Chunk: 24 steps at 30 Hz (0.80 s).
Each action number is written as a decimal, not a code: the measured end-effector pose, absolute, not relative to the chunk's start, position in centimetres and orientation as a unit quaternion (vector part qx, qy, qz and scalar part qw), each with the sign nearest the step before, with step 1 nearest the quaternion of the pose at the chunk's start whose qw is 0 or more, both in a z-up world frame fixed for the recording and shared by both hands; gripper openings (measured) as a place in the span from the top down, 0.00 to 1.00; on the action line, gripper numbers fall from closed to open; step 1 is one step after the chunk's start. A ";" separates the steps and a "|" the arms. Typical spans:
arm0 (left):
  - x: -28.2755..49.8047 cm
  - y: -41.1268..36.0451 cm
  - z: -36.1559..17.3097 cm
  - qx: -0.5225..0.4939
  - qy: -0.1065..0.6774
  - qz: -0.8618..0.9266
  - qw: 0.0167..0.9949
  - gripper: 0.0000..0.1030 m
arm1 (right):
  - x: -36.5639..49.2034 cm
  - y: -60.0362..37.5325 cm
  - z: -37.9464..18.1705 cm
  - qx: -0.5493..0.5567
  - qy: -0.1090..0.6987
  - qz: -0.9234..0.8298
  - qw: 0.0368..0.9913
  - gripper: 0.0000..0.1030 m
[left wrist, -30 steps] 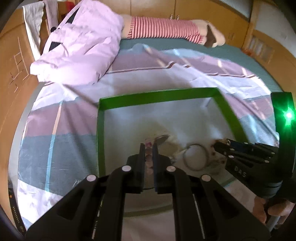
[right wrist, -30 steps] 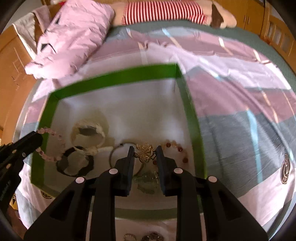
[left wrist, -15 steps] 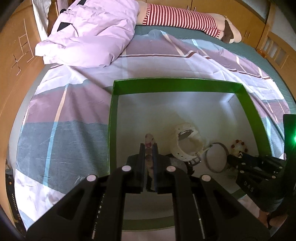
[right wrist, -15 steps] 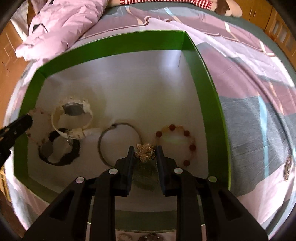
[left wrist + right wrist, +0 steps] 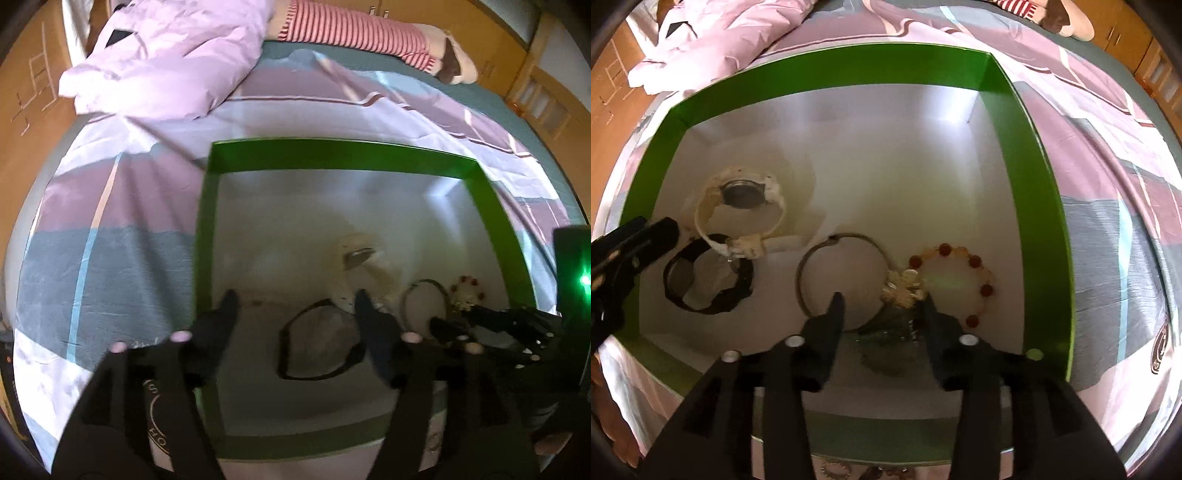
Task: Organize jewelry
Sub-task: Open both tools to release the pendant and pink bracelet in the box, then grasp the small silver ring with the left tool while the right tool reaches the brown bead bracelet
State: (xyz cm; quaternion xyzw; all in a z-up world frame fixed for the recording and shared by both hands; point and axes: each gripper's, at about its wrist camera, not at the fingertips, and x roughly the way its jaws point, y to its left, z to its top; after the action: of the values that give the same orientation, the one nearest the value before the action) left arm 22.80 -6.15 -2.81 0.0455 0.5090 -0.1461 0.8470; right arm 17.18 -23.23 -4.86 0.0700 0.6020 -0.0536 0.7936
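Both grippers are spread and empty inside the green box [image 5: 1027, 155]: the right gripper [image 5: 882, 306] is nearest the gold brooch [image 5: 905, 288], dead ahead by the near wall, while the left gripper [image 5: 295, 306] straddles the black band [image 5: 321, 347].

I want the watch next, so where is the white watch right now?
In the right wrist view, the white watch lies at the green box's left, touching the black band.

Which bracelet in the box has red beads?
The beaded bracelet at the right of the green box; the thin metal bangle beside it is plain.
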 end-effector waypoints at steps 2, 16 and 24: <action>22.3 -6.6 -2.4 0.056 0.503 -0.139 0.851 0.20 | 17.1 -23.2 -4.5 0.083 0.600 -0.042 0.795 0.44; 16.7 -5.3 5.0 0.028 0.448 -0.167 0.878 0.06 | 12.4 -24.7 3.8 0.109 0.500 -0.055 0.857 0.27; 9.3 -4.8 3.6 0.014 0.470 -0.227 0.853 0.02 | 5.4 -27.7 1.6 0.177 0.516 -0.040 0.837 0.18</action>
State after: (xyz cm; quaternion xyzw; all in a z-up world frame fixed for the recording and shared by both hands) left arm 9.29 -4.78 3.64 0.0140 0.4703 -0.2272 0.8526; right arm 5.40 -27.68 1.58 0.1771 0.5159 -0.0400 0.8372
